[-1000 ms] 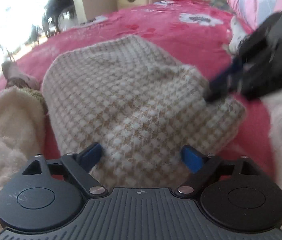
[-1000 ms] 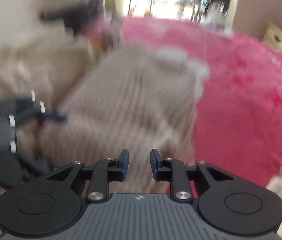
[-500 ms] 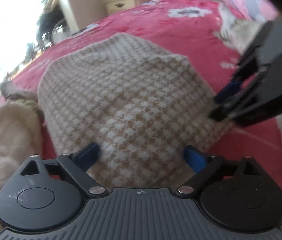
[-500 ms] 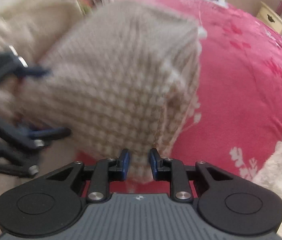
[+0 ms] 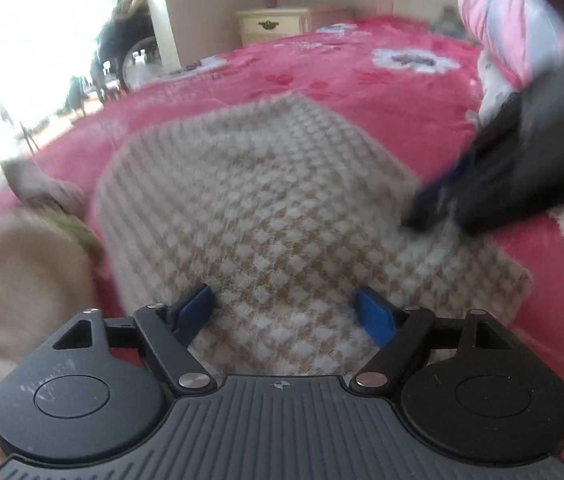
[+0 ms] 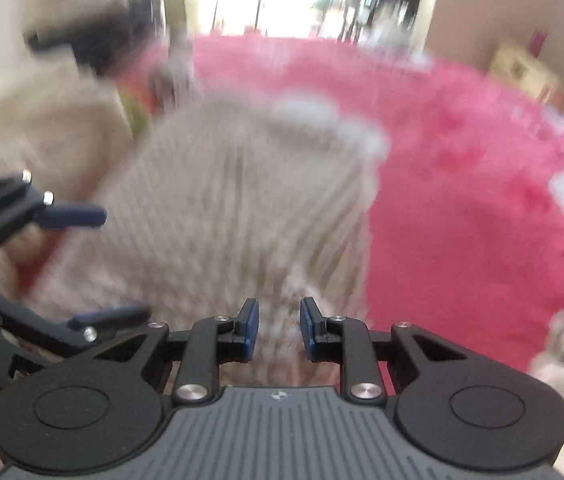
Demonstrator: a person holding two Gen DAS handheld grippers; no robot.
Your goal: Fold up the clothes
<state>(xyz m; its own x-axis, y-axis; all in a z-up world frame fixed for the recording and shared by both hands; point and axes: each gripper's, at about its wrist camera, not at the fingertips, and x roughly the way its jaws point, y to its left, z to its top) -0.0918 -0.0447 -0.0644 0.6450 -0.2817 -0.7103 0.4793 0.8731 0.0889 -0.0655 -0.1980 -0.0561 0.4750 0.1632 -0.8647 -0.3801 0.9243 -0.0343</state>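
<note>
On a red bedspread (image 5: pixel 362 76), the left gripper (image 5: pixel 286 312) is closing its wide jaws over the near edge of a checked knit garment (image 5: pixel 266 200); the right gripper (image 6: pixel 279 326), narrowly parted, seemingly pinches its right-hand edge. Mid-fold; next, both likely lift together.

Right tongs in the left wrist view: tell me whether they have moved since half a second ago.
Yes. The right tongs have dropped lower against the red floral bedspread, onto the beige checked knit garment.
</note>
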